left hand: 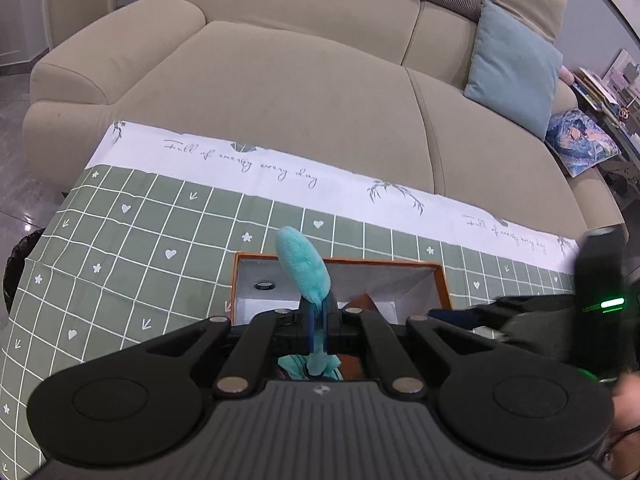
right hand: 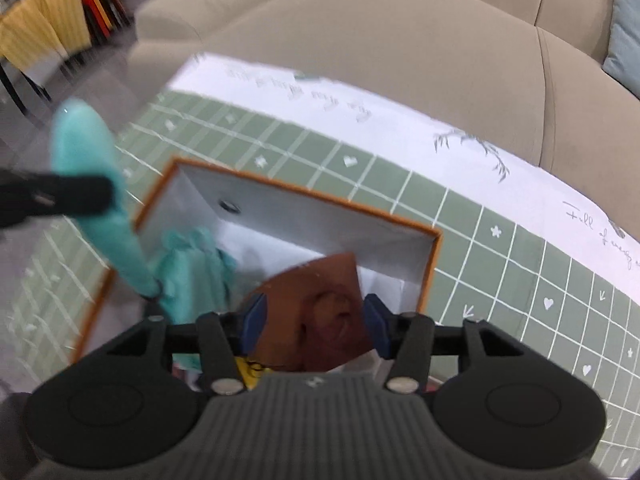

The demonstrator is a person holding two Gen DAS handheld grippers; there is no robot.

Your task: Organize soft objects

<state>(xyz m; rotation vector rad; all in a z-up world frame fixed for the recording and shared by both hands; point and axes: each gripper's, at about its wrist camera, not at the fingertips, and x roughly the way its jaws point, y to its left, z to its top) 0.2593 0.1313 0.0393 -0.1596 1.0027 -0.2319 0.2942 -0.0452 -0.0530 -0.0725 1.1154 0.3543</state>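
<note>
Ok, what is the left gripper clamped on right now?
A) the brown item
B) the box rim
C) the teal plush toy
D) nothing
C: the left gripper is shut on the narrow part of the teal plush toy, held over the orange-rimmed box.

Left claw [left hand: 319, 322] clamped tight on a teal plush toy [left hand: 304, 268]; blue pads pinch its narrow neck, fuzzy rounded end sticking up past the fingertips, more teal fabric hanging below the claw; orange-rimmed box [left hand: 438, 280] with pale inner walls directly beneath, a dark ring on its far wall, a brown item [left hand: 362, 302] inside; box sits on bench covered by green grid cloth [left hand: 132, 240] with white hearts, white border strip with script lettering; beige sofa [left hand: 300, 92] behind, light blue cushion [left hand: 516, 68] at its right; right claw [left hand: 452, 314] partly seen at right edge, its state unclear from here.
</note>
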